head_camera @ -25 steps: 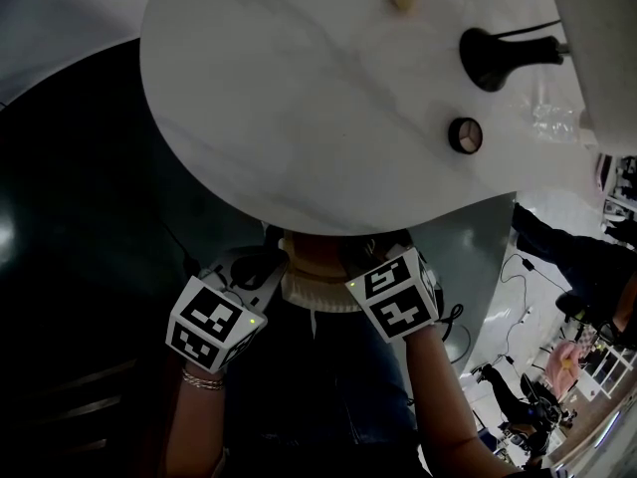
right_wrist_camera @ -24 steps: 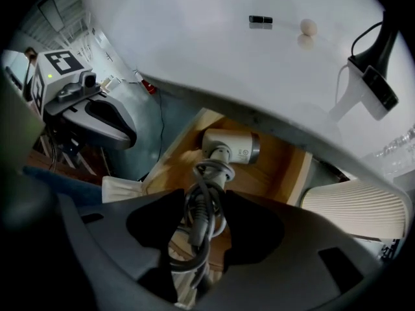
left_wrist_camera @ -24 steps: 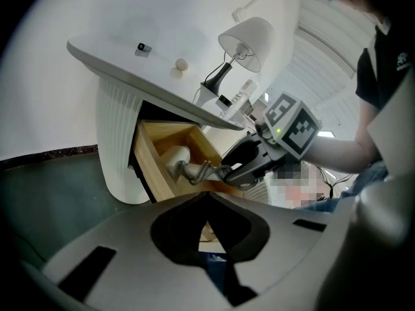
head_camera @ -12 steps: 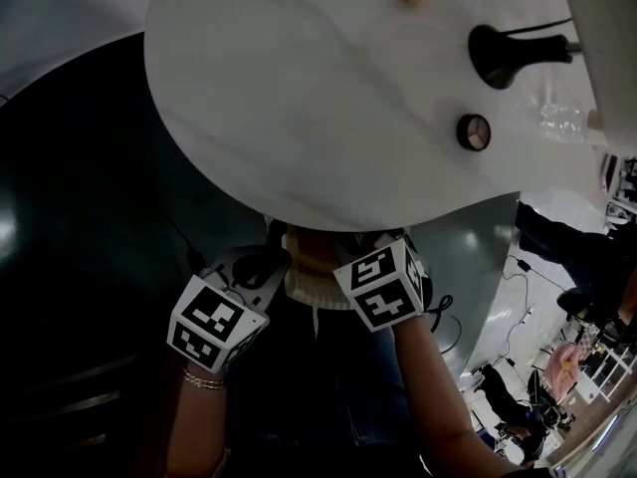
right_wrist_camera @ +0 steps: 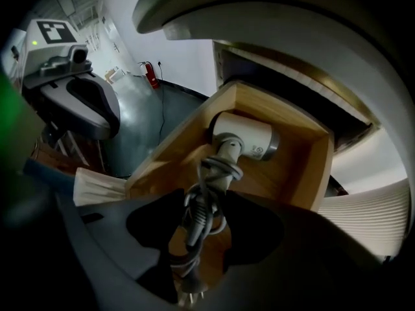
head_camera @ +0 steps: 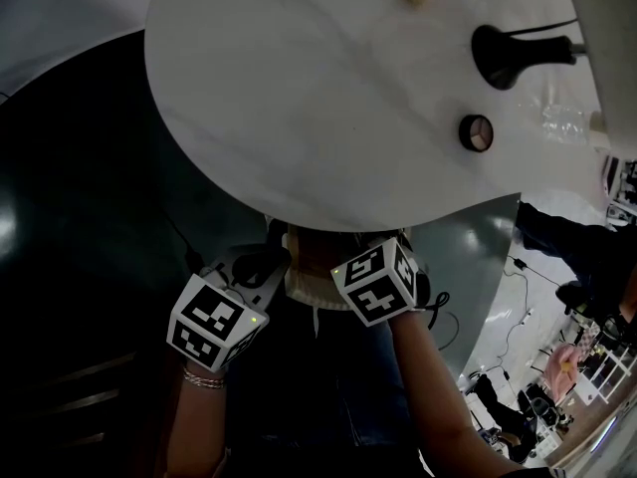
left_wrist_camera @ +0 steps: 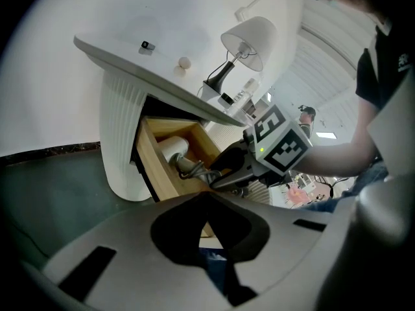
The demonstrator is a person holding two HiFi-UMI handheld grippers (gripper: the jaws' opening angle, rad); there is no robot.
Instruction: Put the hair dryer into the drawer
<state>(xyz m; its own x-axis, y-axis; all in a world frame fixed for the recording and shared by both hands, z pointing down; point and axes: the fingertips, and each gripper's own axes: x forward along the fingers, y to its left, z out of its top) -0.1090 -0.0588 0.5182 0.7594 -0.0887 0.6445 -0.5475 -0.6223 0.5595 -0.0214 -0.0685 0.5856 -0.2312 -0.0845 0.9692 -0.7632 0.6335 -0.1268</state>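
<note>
Clasping the cord-wound handle of the hair dryer [right_wrist_camera: 243, 138], the fingers of the right gripper [right_wrist_camera: 202, 216] sit one on each side of the grey cable bundle. The plug hangs below them toward 6 o'clock. From the fingers the handle runs up toward 12 o'clock to the white barrel, which lies inside the wooden drawer [right_wrist_camera: 318, 173]. The barrel's long axis goes crosswise, from 10 o'clock to 4 o'clock, and its grey-ringed end points to 4 o'clock at the drawer's right wall. The drawer stands pulled out from under the white bench [head_camera: 328, 98].

The left gripper [left_wrist_camera: 209, 203] has its fingers brought together at the tips with nothing between them. It hangs apart from the drawer, which in its own view lies toward 11 o'clock, with the right gripper reaching in from 3 o'clock.

On the bench, in the head view, a black lamp base [head_camera: 503, 56] stands toward 2 o'clock, with a small round thing [head_camera: 476, 132] just below it.
</note>
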